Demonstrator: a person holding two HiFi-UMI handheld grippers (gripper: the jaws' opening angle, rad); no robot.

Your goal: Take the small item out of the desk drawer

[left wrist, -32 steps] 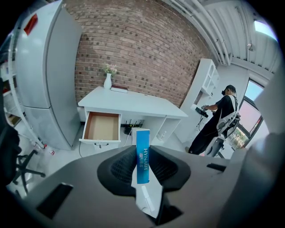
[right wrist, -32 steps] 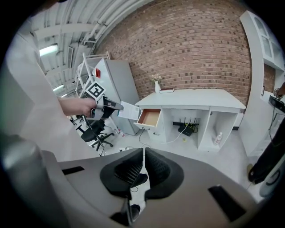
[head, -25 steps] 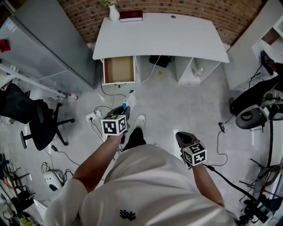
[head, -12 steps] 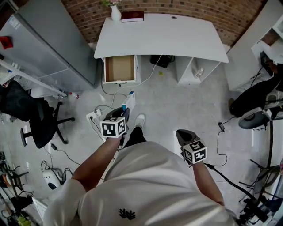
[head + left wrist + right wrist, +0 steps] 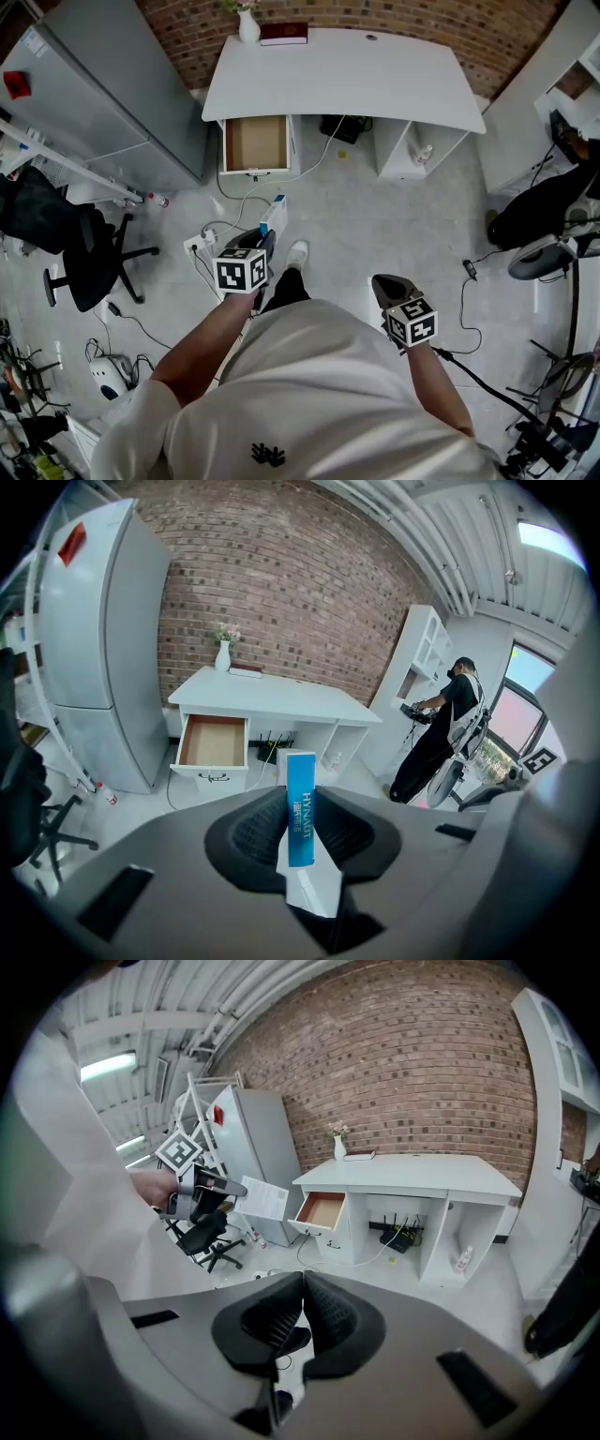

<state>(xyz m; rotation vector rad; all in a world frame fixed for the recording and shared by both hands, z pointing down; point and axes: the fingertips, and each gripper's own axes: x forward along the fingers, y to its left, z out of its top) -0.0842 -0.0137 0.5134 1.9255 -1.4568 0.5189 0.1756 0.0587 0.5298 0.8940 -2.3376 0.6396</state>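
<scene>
The left claw (image 5: 300, 829) grips a small blue-and-white box (image 5: 300, 803), which stands upright between its pads at the centre of the left gripper view, well apart from the open drawer (image 5: 255, 145) under the white tabletop (image 5: 347, 80) at upper centre. The right claw (image 5: 301, 1290) is closed, with nothing between its pads.

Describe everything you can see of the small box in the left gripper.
The small box is a slim rectangular carton, cardboard by the look, white with a blue face carrying white lettering. It stands roughly upright, clamped between the dark ribbed pads of the left gripper, its top end sticking out past them. Nothing else touches it; it hangs in the air above the floor.
</scene>
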